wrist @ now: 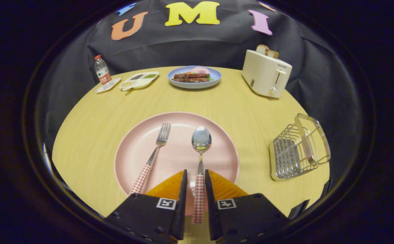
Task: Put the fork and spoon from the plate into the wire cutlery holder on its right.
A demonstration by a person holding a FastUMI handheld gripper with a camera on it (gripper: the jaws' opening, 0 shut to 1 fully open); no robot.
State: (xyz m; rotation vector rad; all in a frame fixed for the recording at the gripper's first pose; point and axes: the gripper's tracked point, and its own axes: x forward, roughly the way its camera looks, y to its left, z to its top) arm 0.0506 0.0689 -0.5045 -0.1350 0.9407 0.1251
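The tool straddles the checked handle of the steel spoon, fingers apparently not yet clenched; next, clench, lift, carry to the wire cutlery holder.

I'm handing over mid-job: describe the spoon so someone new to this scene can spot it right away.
Start at the big pink plate on the round wooden table. Two utensils with red-checked handles lie on it; the spoon is the one nearer the wire cutlery holder, its handle running back between the gripper fingers, which flank it without clearly pressing. Unlike the tined fork beside it, it ends in a shiny oval bowl.
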